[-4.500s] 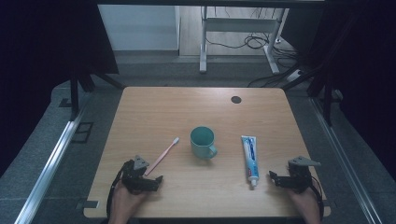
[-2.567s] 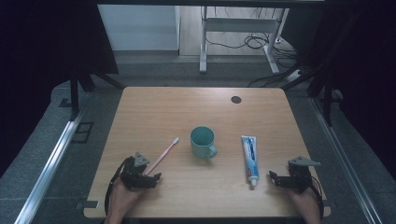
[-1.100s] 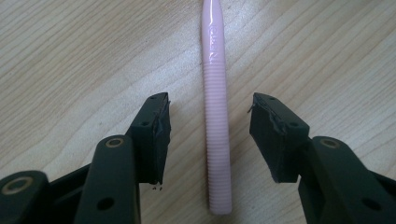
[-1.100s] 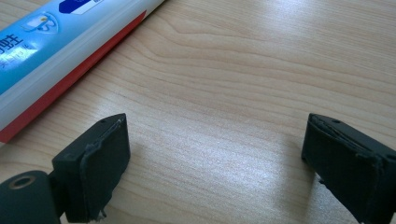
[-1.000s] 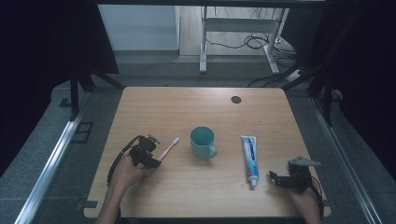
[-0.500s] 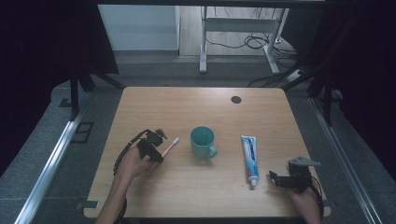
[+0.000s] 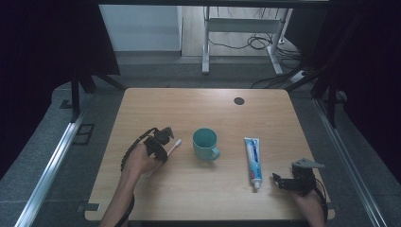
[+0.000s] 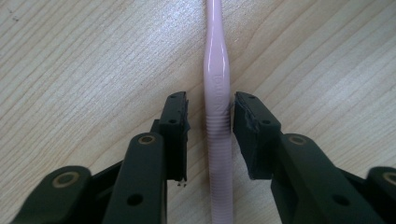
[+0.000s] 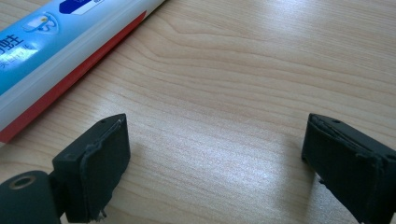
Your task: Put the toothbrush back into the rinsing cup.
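I am straddling the pink toothbrush (image 8: 217,116) with my left gripper (image 8: 210,119), its jaws parted on either side of the handle with narrow gaps showing, not yet clamping. The brush is lying at nine o'clock of the green mug (image 7: 205,143). My right gripper (image 9: 215,163) is resting wide apart, with the toothpaste tube (image 9: 60,51) at its ten o'clock.
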{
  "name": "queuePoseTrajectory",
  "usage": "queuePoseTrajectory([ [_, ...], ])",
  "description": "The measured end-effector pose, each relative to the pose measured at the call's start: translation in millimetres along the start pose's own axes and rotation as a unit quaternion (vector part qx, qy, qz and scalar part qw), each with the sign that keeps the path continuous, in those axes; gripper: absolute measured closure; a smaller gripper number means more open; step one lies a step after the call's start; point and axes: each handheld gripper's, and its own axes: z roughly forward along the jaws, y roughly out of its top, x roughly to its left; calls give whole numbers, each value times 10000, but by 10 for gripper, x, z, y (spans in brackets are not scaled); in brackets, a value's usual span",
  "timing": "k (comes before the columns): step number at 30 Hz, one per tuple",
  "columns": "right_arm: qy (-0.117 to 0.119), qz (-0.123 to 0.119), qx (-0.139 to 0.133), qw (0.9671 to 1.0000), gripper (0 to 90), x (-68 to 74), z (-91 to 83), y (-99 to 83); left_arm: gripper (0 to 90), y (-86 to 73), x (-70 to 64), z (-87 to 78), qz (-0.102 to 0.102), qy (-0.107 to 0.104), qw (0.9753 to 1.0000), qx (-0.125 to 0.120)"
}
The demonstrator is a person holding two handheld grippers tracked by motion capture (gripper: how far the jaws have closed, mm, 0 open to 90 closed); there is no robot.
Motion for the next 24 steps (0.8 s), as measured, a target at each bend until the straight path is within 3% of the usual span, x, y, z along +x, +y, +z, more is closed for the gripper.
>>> queuePoseTrajectory([
  [4, 3, -11, -2, 10000, 76, -1, 1, 0, 708, 47, -15, 23, -9, 26, 9999, 135],
  [6, 3, -10, -2, 10000, 76, -1, 1, 1, 767, 67, -20, 24, -37, 32, 9998, 181],
  [15, 9, -11, -1, 10000, 76, -1, 2, 1, 790, 106, -23, 19, -153, -27, 9993, 342],
  [24, 11, -7, 1, 10000, 76, 0, 2, 1, 790, 81, -5, -66, -113, -134, 9998, 113],
])
